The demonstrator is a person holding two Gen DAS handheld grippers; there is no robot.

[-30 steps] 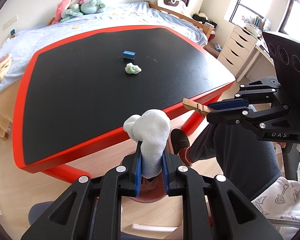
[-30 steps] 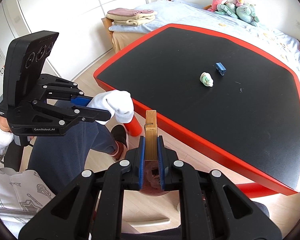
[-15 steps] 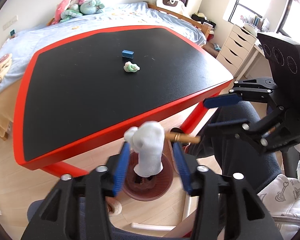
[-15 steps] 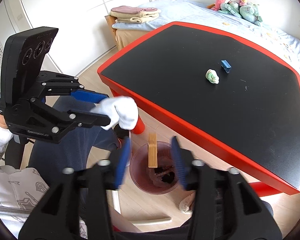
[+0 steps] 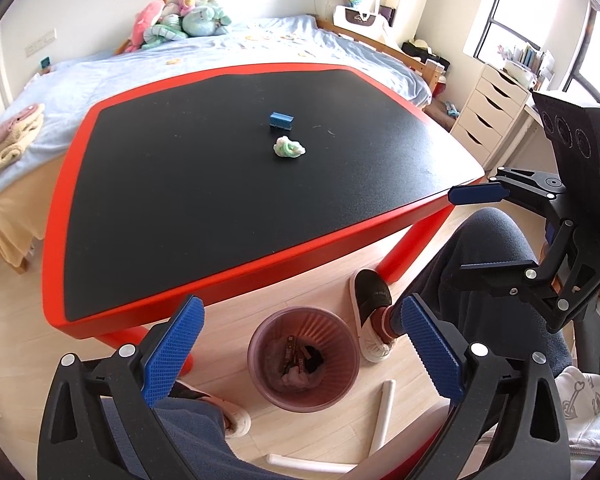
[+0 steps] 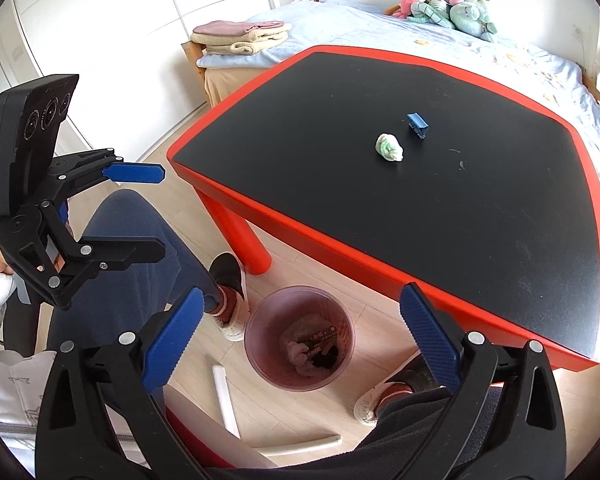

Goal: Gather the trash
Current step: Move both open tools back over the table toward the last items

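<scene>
You held the left gripper [image 5: 300, 344] and the right gripper [image 6: 302, 334] above the trash bin [image 5: 256, 354], both jaws opening with nothing between them. The crumpled wad [image 5: 289, 148] and blue clip [image 5: 281, 120] lay far on the tabletop [image 5: 180, 200].

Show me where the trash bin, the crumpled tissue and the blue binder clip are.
trash bin [image 5: 342, 390], left wrist view, on its near right rim
crumpled tissue [image 5: 288, 147], left wrist view, on the wad's middle
blue binder clip [image 6: 417, 122], right wrist view, on its blue body

Sock and clothespin now in bin [image 5: 303, 360]
</scene>
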